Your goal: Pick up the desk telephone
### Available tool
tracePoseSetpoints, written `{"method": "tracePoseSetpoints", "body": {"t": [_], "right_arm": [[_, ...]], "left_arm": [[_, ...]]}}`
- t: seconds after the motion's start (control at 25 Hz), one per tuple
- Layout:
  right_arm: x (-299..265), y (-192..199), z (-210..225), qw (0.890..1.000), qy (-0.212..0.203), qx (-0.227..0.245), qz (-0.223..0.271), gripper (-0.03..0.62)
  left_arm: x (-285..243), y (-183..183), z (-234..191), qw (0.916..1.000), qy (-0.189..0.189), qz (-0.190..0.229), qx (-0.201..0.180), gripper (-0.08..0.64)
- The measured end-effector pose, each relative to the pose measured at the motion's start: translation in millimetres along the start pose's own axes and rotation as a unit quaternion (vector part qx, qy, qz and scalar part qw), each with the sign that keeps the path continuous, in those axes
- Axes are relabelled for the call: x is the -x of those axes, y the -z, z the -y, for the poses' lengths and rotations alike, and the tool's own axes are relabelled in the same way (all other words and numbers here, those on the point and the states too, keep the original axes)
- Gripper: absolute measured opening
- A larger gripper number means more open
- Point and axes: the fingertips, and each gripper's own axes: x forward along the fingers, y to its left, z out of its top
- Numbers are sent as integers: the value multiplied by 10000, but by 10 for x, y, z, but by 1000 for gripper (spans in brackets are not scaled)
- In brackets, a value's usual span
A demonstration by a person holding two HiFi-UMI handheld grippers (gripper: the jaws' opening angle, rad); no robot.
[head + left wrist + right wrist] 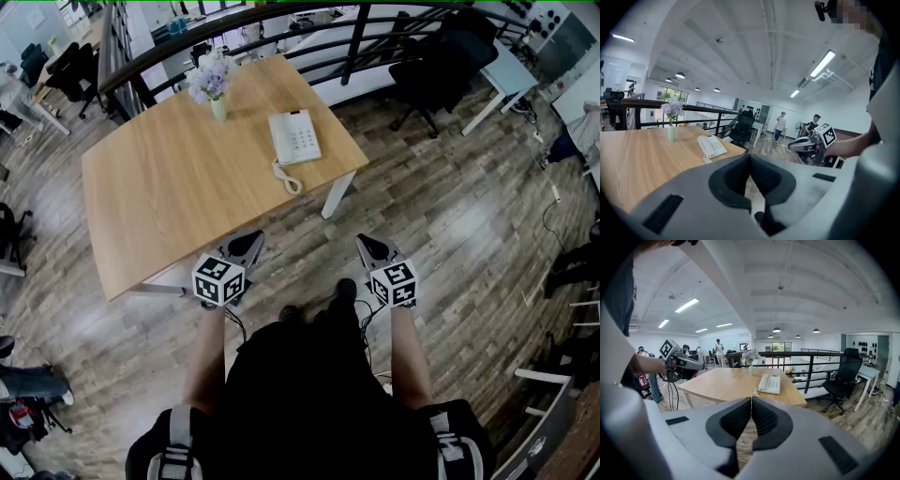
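A white desk telephone (294, 137) lies near the far right corner of a wooden table (159, 187), its coiled cord (289, 178) trailing toward me. It also shows in the left gripper view as the telephone (711, 146) and in the right gripper view as the telephone (769, 383). My left gripper (247, 243) hovers over the table's near edge, shut and empty. Over the floor, to the right of the table, my right gripper (368, 246) is shut too, with nothing in it. Both stand well short of the phone.
A pale green vase of lilac flowers (214, 82) stands at the table's far edge, left of the phone. A dark railing (281, 47) runs behind the table. A black office chair (441, 66) sits at the far right. People (780, 127) stand in the distance.
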Motion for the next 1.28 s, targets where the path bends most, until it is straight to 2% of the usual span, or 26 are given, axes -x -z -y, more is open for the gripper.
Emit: {"method": "tracePoseSetpoints", "body": {"t": [0.56,0.84,1.28], "right_arm": [[17,97,-25,9996,197,-178,20,26],[-100,40,26,9999,65,-102,7,26],[-309,-55,407,9998,-196,35,-100,26]], "left_arm": [[6,160,-9,9997,111,-133,149,21],[-53,110,-90,9997,2,-107,236,21],[-380,-24,-124,9990,-235,-115,364,21]]}}
